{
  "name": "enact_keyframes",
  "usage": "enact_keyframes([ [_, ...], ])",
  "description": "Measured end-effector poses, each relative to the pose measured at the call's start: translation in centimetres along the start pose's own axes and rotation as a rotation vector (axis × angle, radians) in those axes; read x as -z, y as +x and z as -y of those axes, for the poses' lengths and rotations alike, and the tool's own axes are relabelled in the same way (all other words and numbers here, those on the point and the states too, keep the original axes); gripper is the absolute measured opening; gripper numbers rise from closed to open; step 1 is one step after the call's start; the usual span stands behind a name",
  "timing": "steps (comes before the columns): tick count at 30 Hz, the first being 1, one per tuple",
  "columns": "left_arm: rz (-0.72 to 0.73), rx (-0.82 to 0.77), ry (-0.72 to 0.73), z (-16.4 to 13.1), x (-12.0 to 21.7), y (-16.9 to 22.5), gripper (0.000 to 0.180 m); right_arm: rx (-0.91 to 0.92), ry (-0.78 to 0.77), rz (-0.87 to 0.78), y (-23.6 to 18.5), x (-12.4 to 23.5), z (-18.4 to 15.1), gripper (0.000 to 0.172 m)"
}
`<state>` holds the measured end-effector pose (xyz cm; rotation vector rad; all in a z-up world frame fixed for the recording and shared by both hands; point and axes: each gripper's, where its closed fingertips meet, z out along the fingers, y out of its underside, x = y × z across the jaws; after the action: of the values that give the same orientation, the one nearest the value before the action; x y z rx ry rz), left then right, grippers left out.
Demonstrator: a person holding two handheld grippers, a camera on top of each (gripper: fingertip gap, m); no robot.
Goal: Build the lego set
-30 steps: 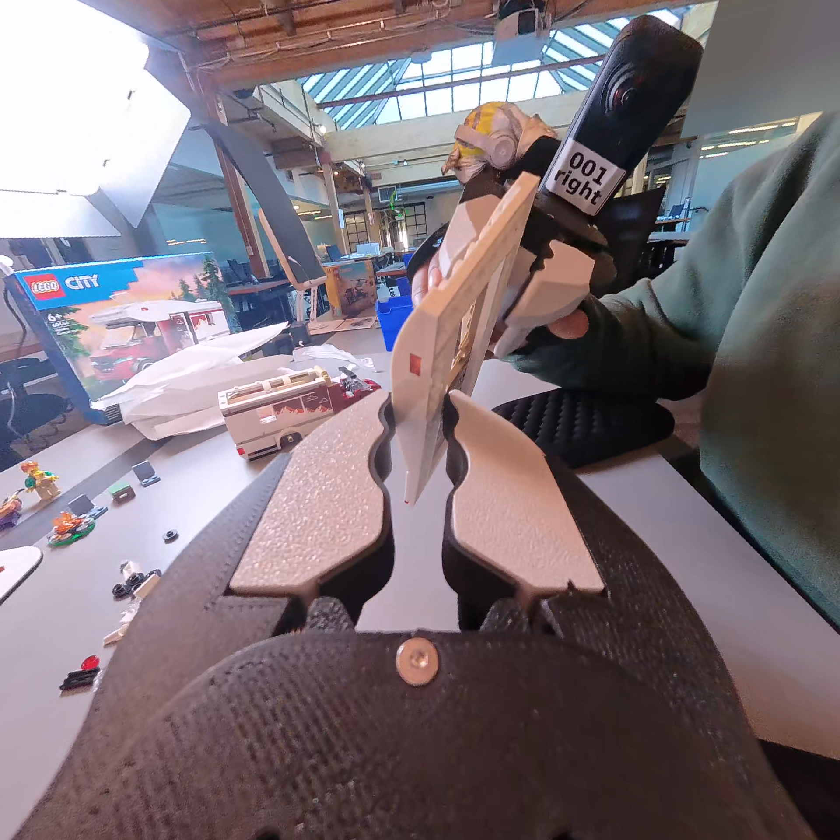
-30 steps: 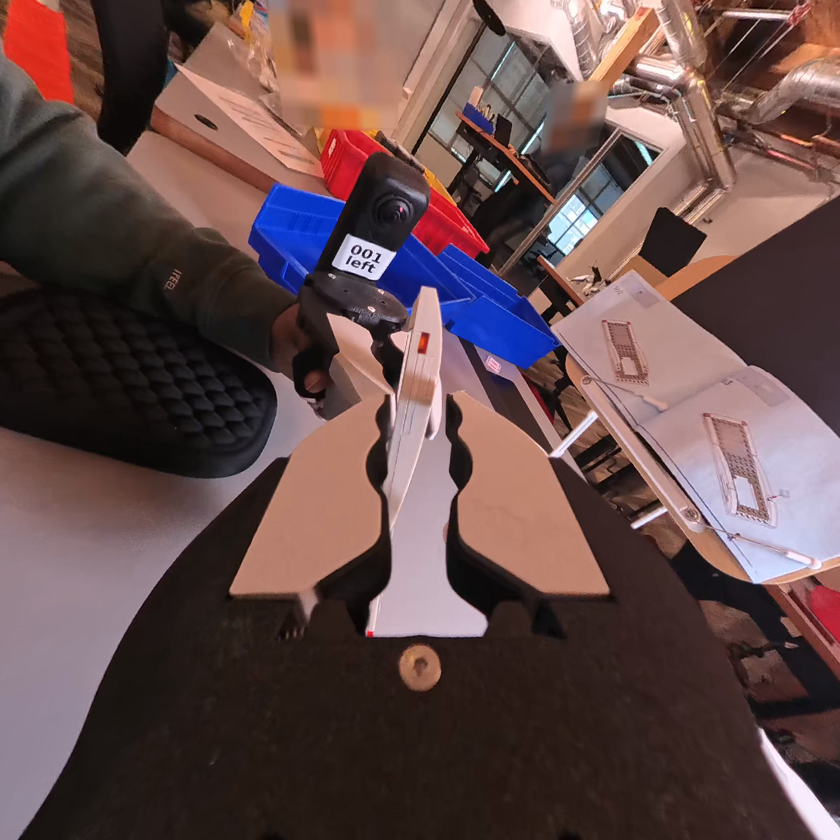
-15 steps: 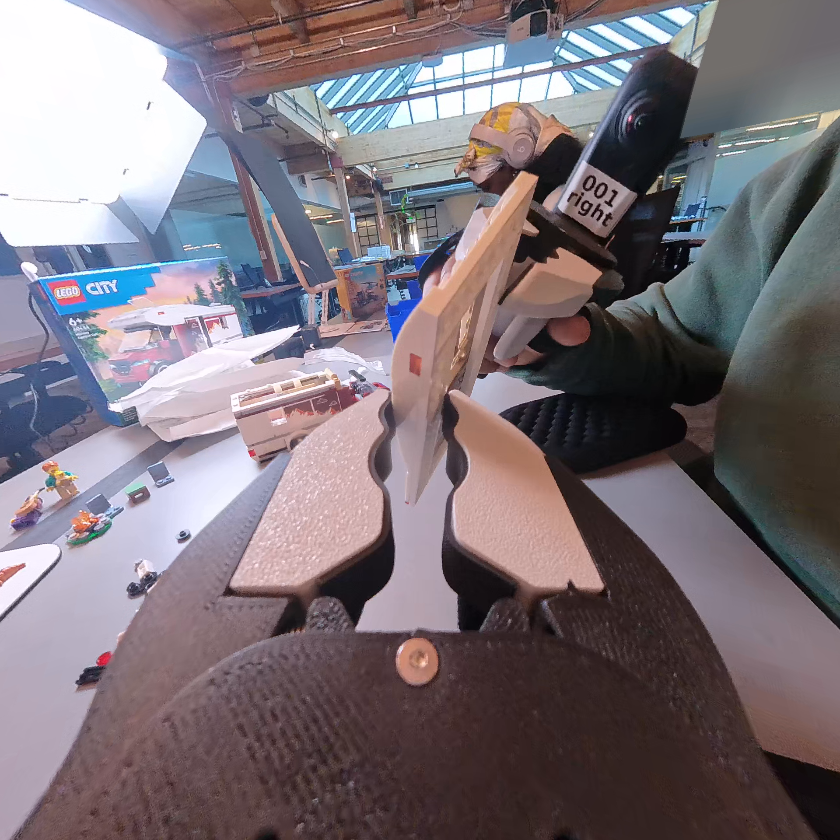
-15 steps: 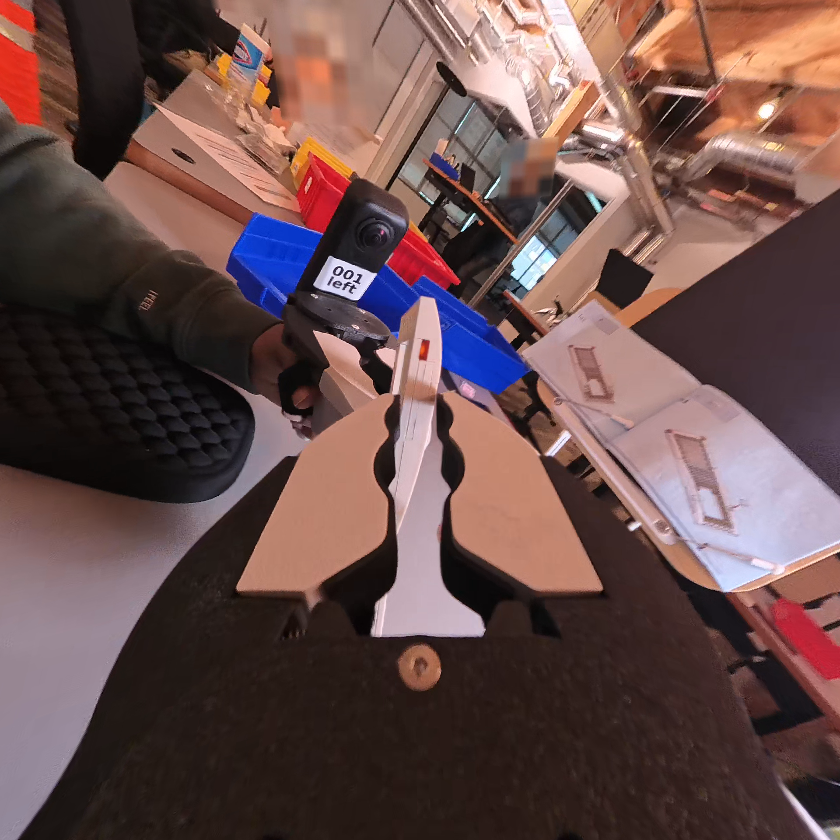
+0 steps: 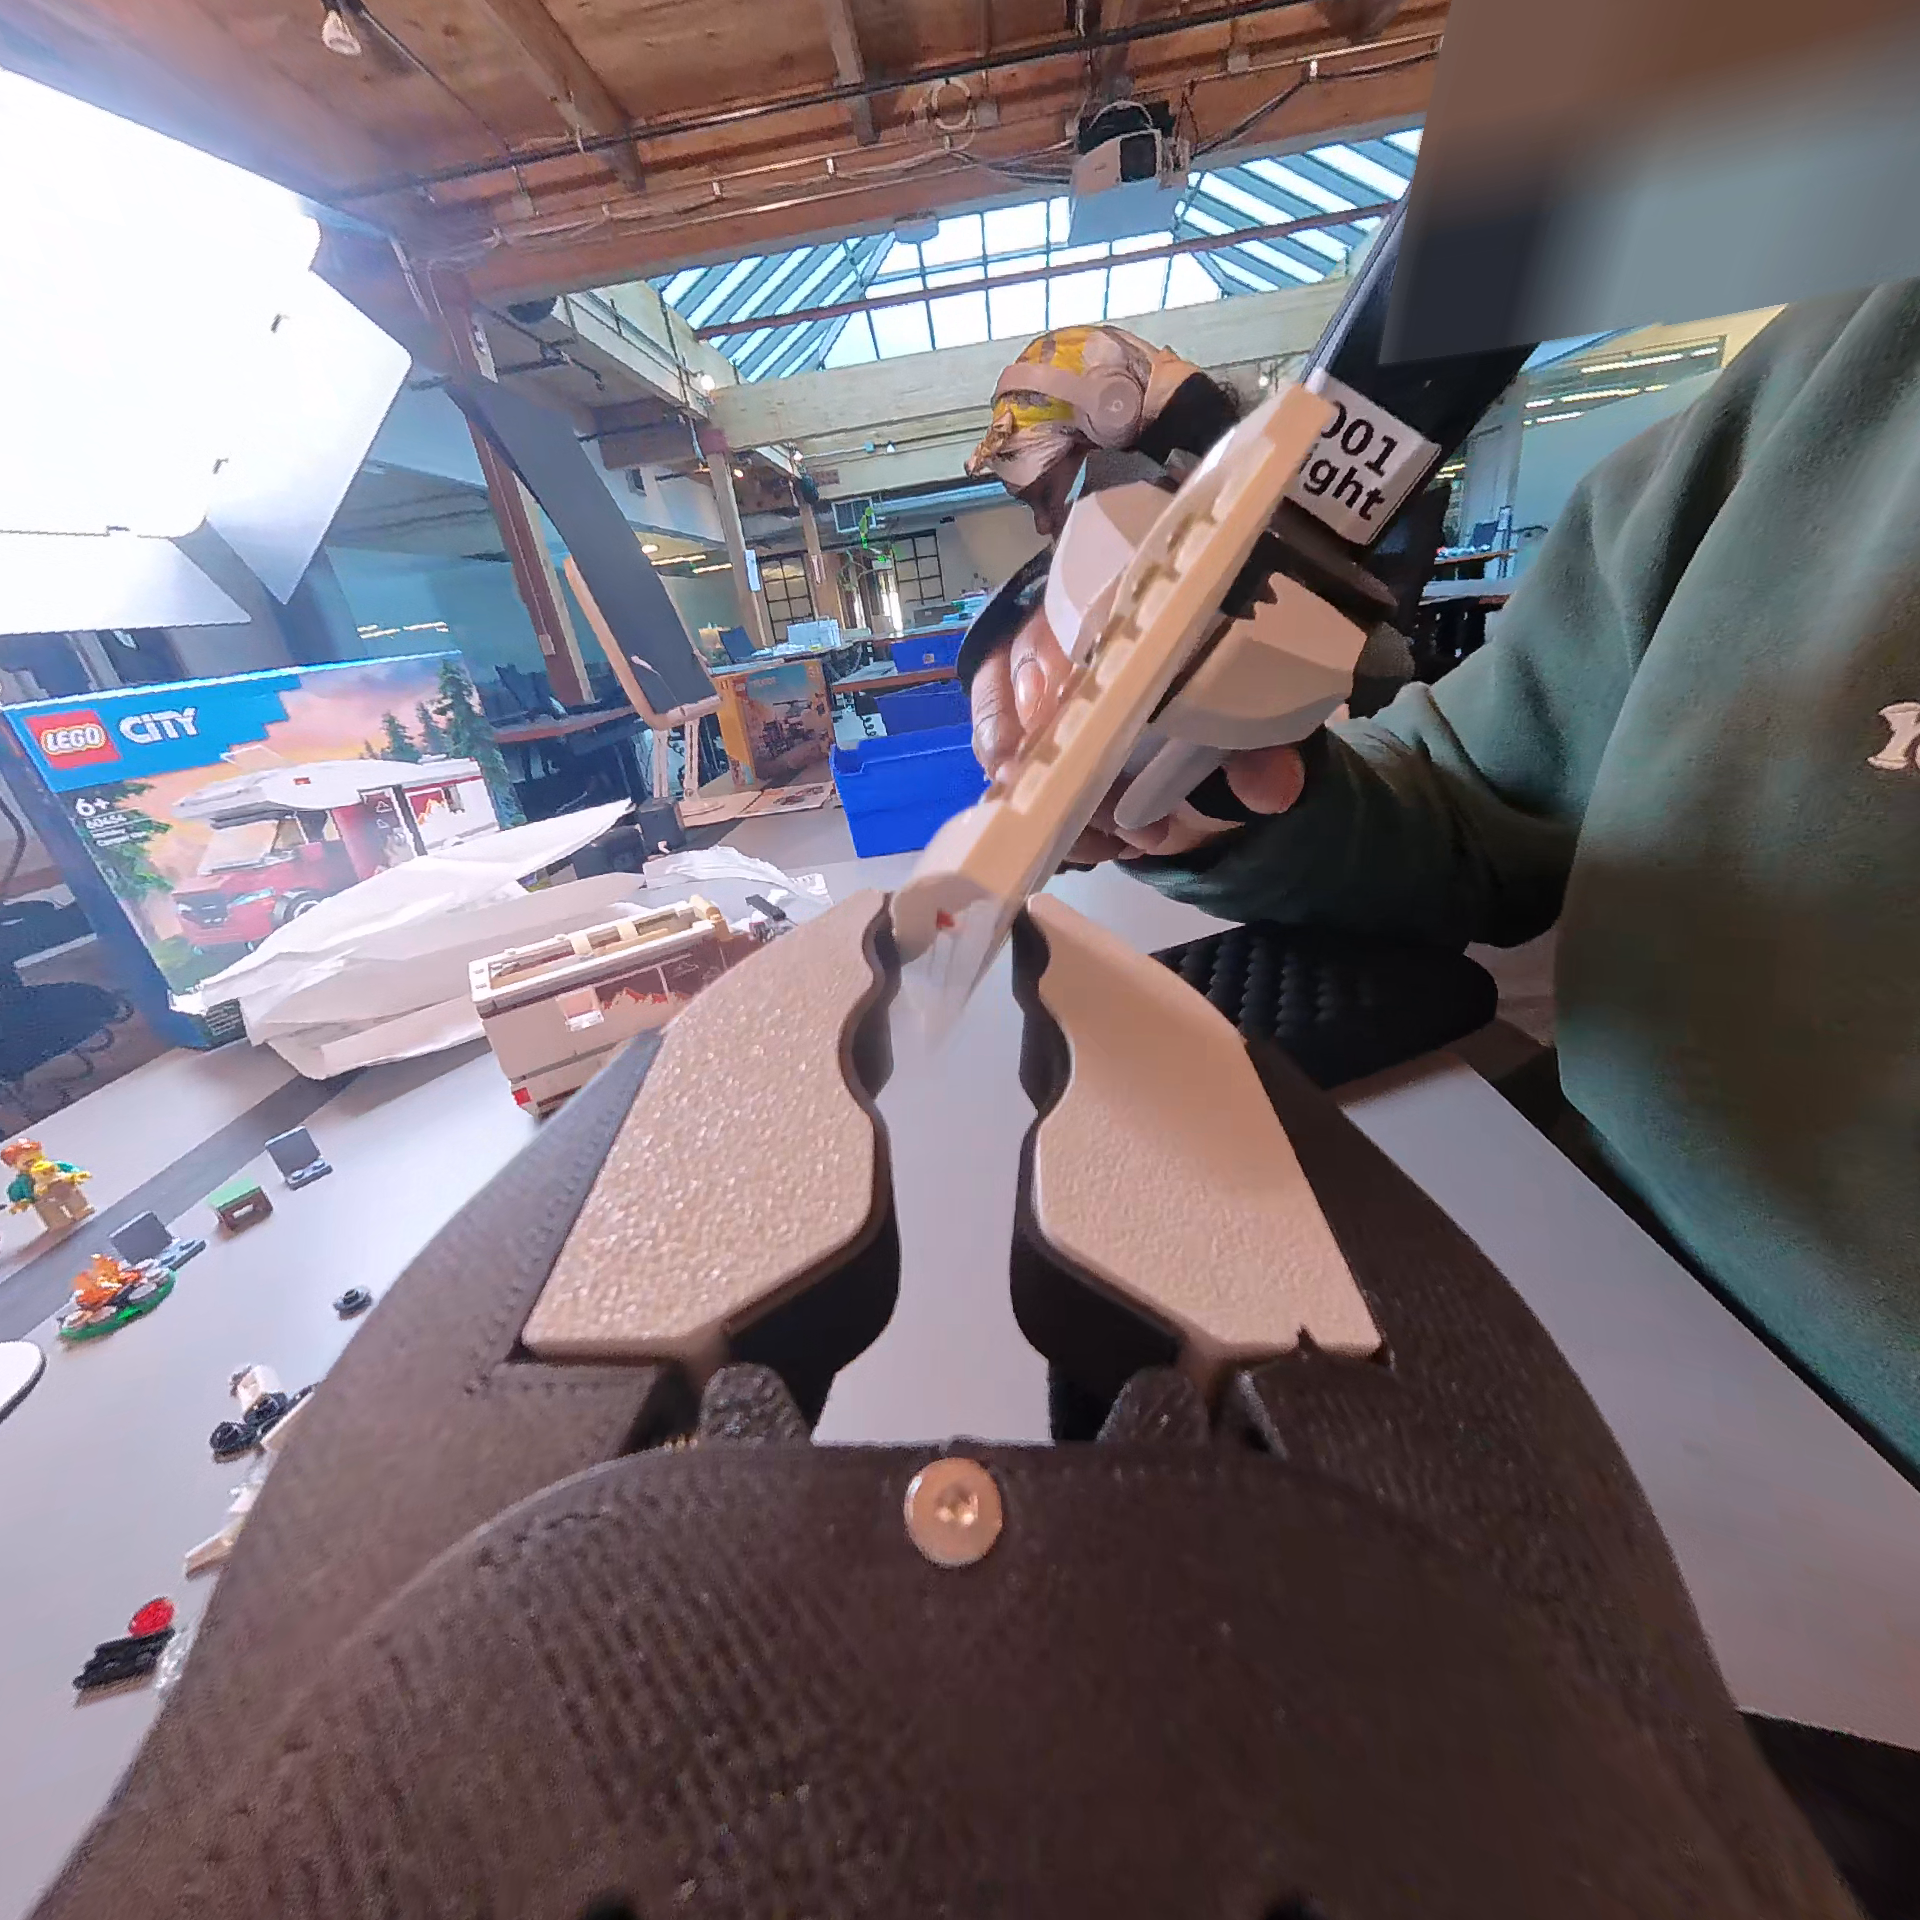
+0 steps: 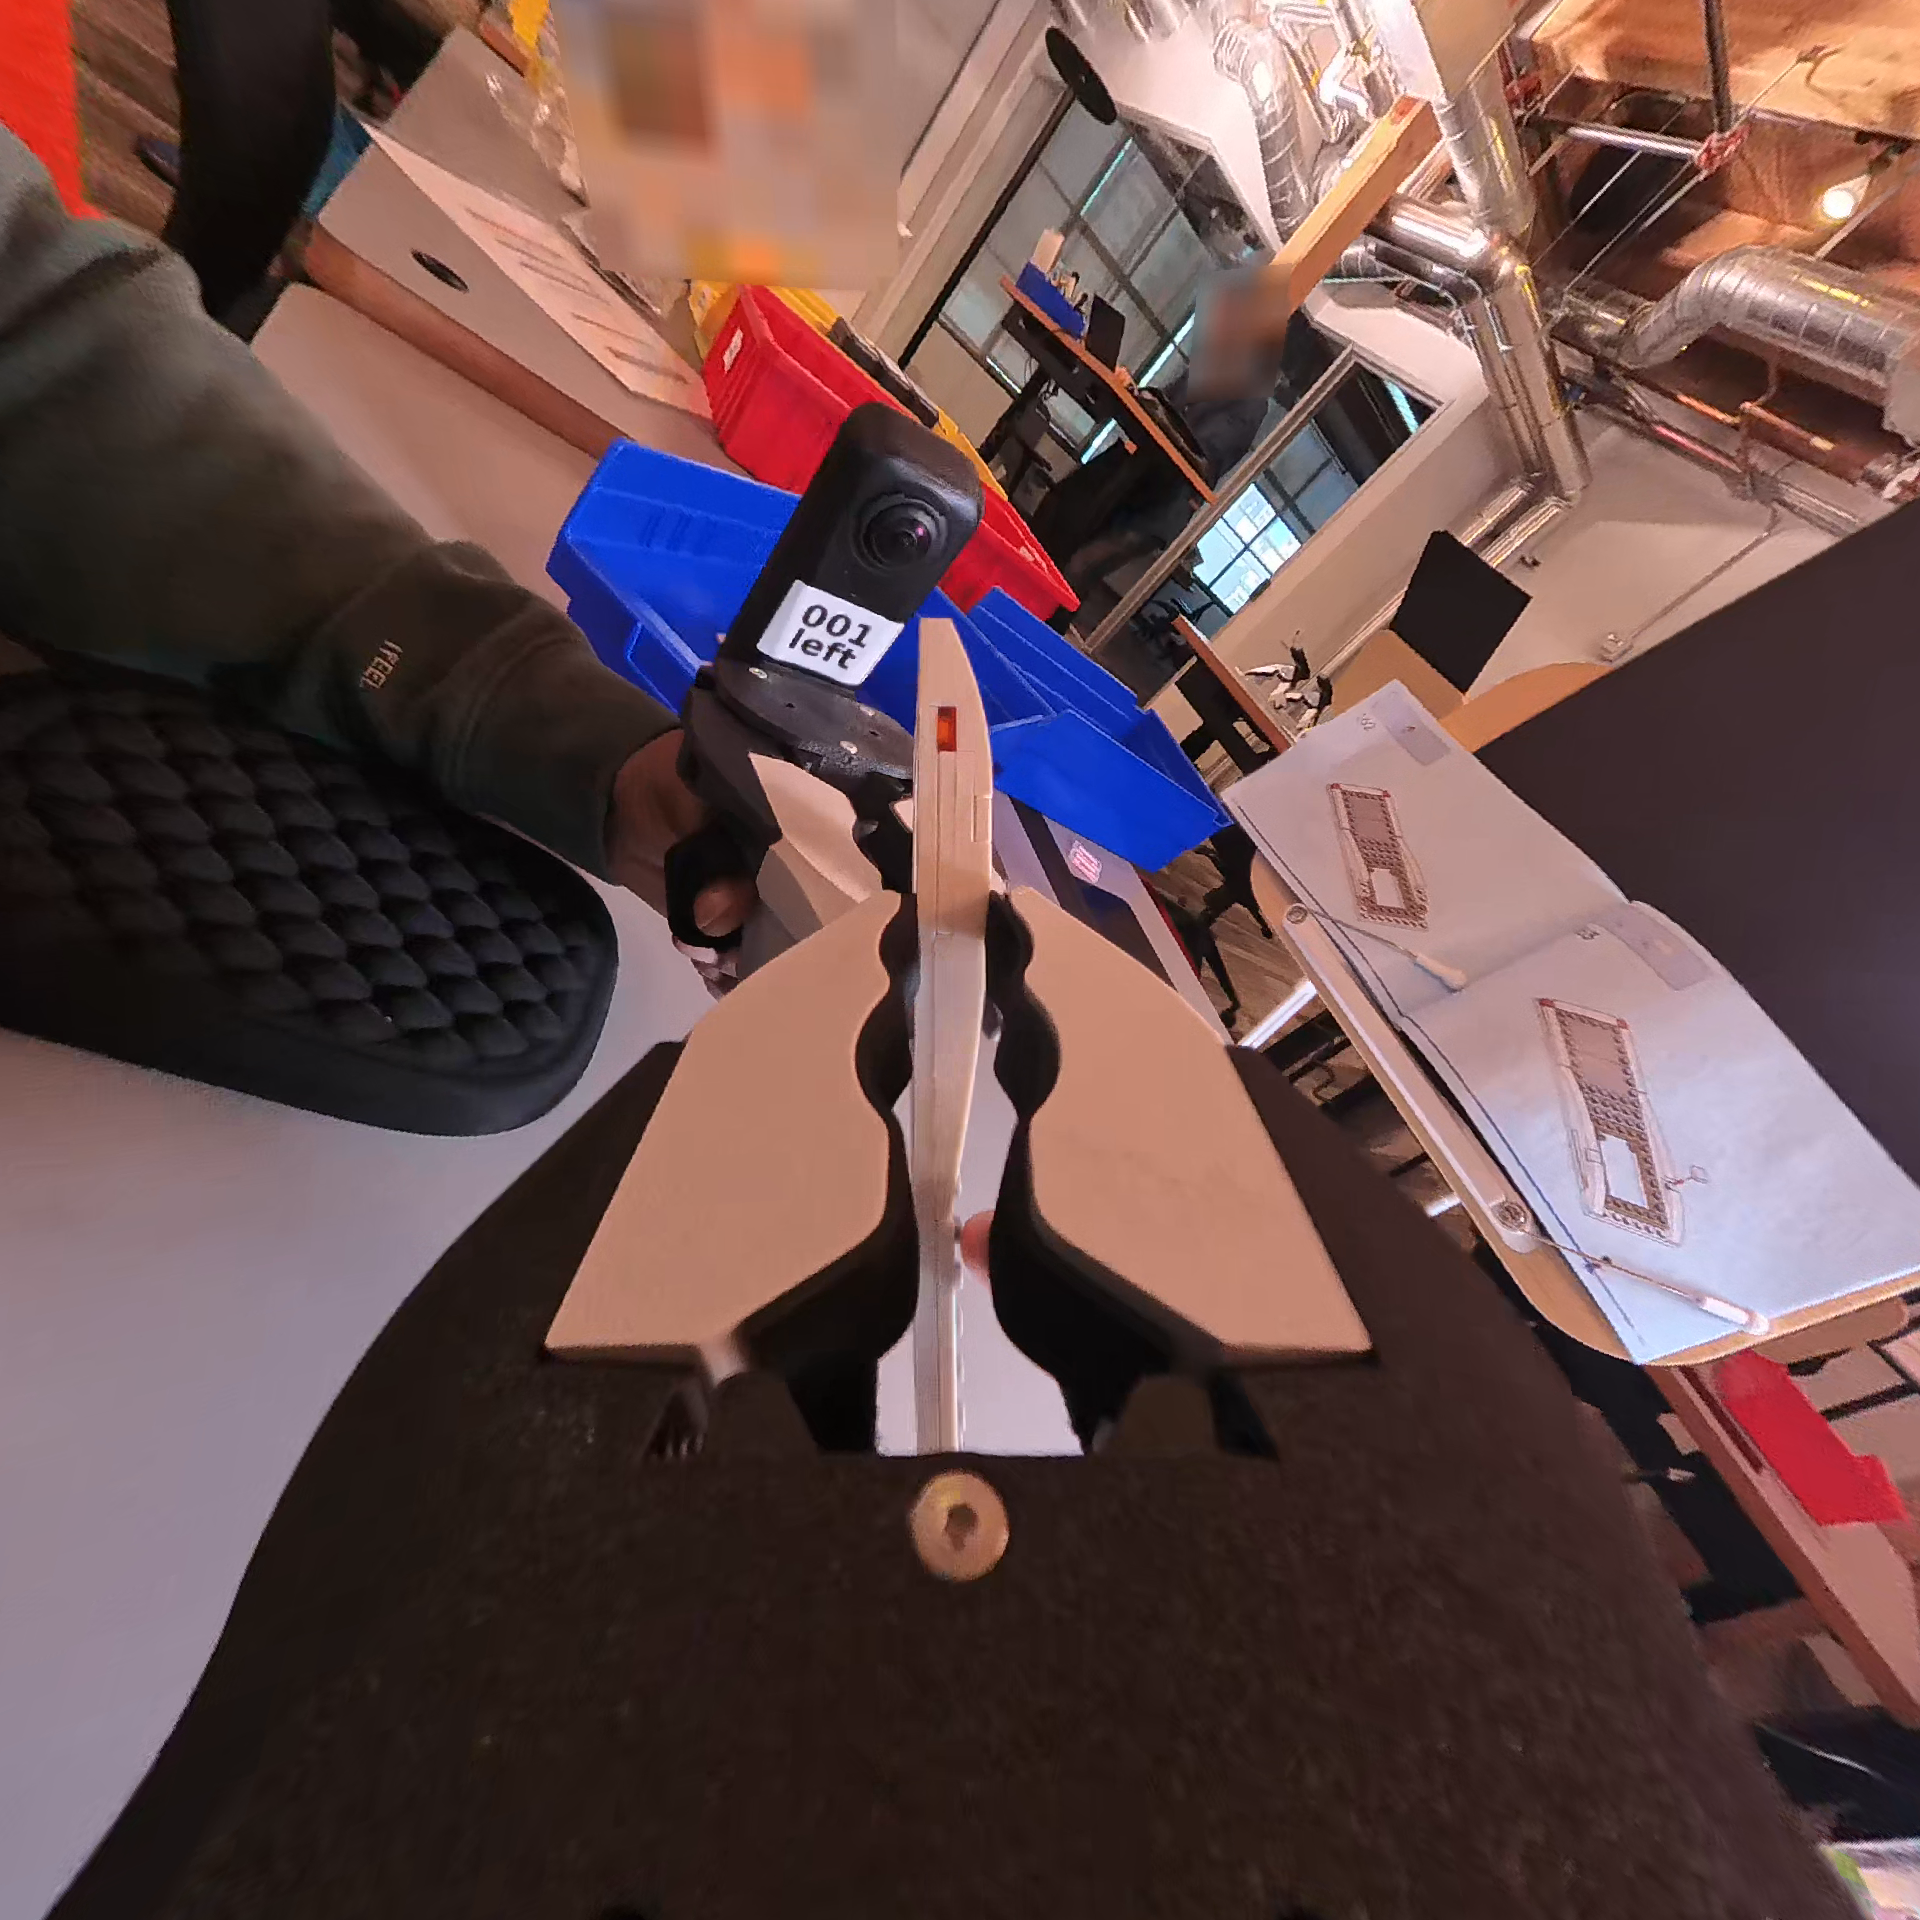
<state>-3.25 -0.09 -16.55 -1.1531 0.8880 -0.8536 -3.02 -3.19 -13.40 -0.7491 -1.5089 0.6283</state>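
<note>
Grey tabletop lies below both grippers. Right gripper (image 6: pixel 948 914) is clamped on a white brick-built panel (image 6: pixel 943 831), edge-on; left gripper (image 5: pixel 951 925) closes around its far tip, contact blurred. Keeping the panel aligned between both looks wise.

We see a long white brick-built panel (image 6: pixel 948 914) with a small orange-red tile, edge-on, pointing toward twelve o'clock, clamped between both grippers' pads.
</note>
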Motion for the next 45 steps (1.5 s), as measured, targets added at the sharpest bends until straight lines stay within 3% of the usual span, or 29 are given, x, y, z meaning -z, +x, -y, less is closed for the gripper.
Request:
enact_keyframes([
  [11, 0.031, -0.007, -0.022, -0.4, 0.1, -0.6, 0.02, 0.029, -0.014, -0.032, 0.6, 0.2, -1.2, 0.014],
  [15, 0.055, -0.024, -0.009, 0.2, 0.4, -1.0, 0.02, 0.017, -0.05, 0.005, 0.5, 0.5, -2.7, 0.024],
  [18, 0.093, -0.083, -0.035, 0.5, 0.6, -1.3, 0.02, 0.024, -0.051, -0.011, 0.8, 0.6, -3.5, 0.011],
  [21, 0.127, -0.172, -0.076, 0.5, 0.7, -1.4, 0.021, 0.01, -0.024, 0.0, 0.8, 0.6, -3.5, 0.01],
  [29, 0.154, -0.232, -0.113, 0.8, 0.7, -1.3, 0.023, 0.233, 0.081, -0.066, 0.6, 0.9, -3.3, 0.009],
  [32, 0.167, -0.297, -0.138, 0.7, 0.6, -1.0, 0.022, 0.236, 0.11, -0.06, 0.5, 1.1, -3.5, 0.009],
  [37, 0.33, -0.59, -0.303, 0.2, 0.8, -2.4, 0.02, 0.122, -0.031, -0.052, 1.5, 0.3, -7.3, 0.01],
  [40, 0.476, -0.736, -0.525, -1.7, 1.6, -4.7, 0.02, 0.001, -0.178, -0.008, 1.8, -0.1, -10.5, 0.025],
  [45, 0.631, -0.862, -0.831, -4.6, 3.5, -7.6, 0.02, 0.011, -0.182, -0.021, 2.1, 0.4, -8.9, 0.043],
])
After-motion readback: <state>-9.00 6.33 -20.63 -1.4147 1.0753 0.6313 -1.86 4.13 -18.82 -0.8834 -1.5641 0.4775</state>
